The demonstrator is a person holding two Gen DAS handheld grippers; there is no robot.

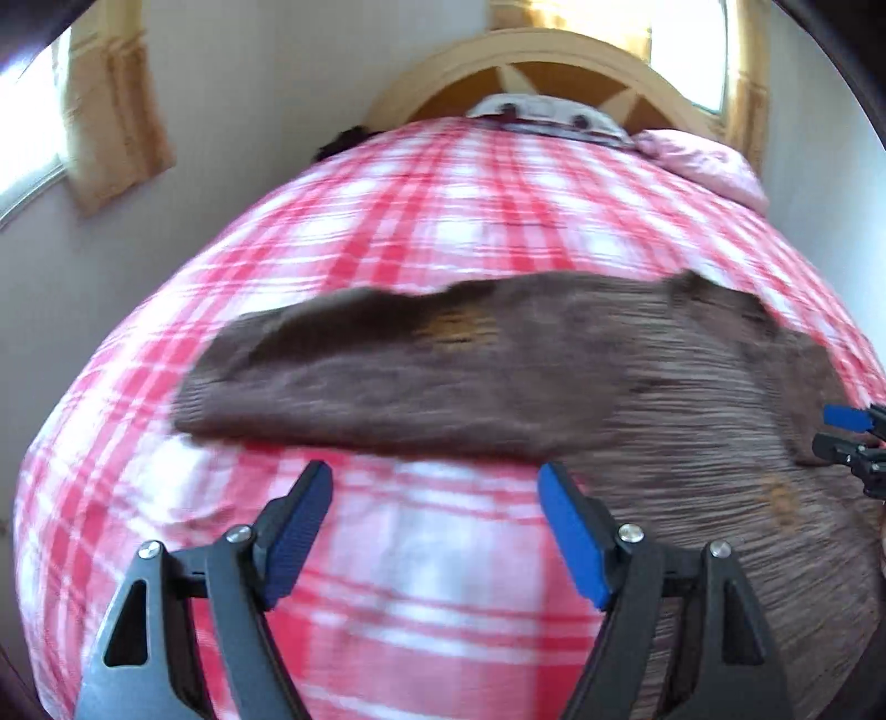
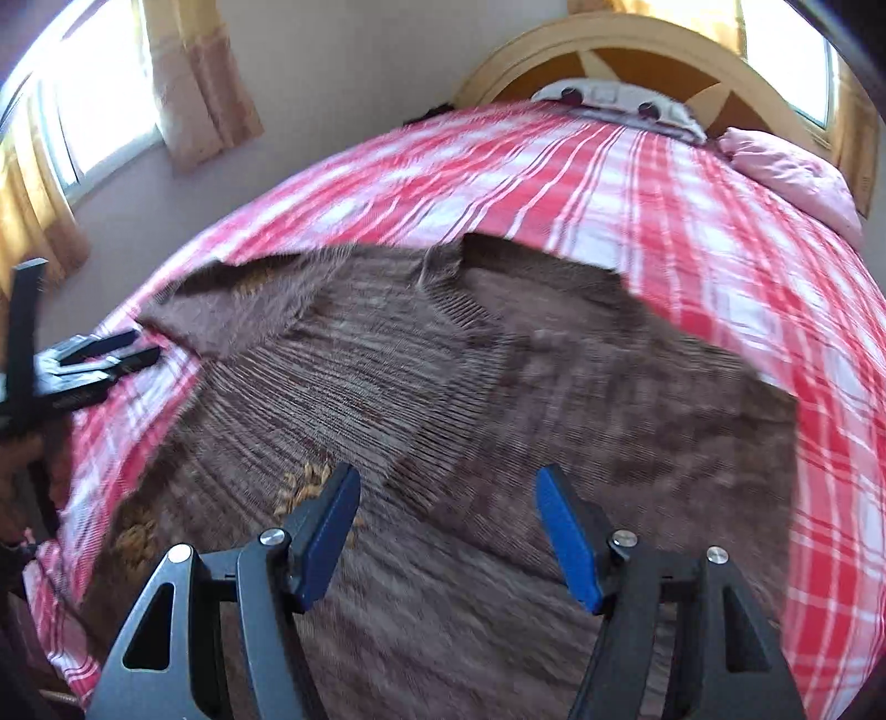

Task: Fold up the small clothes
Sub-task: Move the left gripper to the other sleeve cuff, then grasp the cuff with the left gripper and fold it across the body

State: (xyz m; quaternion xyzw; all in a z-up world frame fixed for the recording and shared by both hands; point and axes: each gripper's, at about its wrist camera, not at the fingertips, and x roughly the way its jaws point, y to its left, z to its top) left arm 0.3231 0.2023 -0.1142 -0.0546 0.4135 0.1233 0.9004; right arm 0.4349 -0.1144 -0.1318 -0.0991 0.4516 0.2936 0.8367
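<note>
A brown knit sweater (image 1: 387, 376) with small orange patches lies spread flat on the red and white plaid bedspread (image 1: 443, 221). One sleeve stretches out to the left. My left gripper (image 1: 434, 476) hovers open over bare bedspread, just in front of that sleeve, with nothing between its blue pads. In the right wrist view the sweater (image 2: 554, 387) fills the middle, its collar toward the headboard. My right gripper (image 2: 448, 476) stands open above the sweater's body and holds nothing. The right gripper (image 1: 847, 437) also shows at the right edge of the left wrist view. The left gripper (image 2: 105, 354) shows at the left of the right wrist view.
A curved wooden headboard (image 2: 637, 50) closes the far end of the bed. A pink pillow (image 2: 792, 171) and a white patterned cushion (image 2: 614, 99) lie there. Curtained windows (image 2: 105, 99) and pale floor (image 2: 166, 205) are to the left of the bed.
</note>
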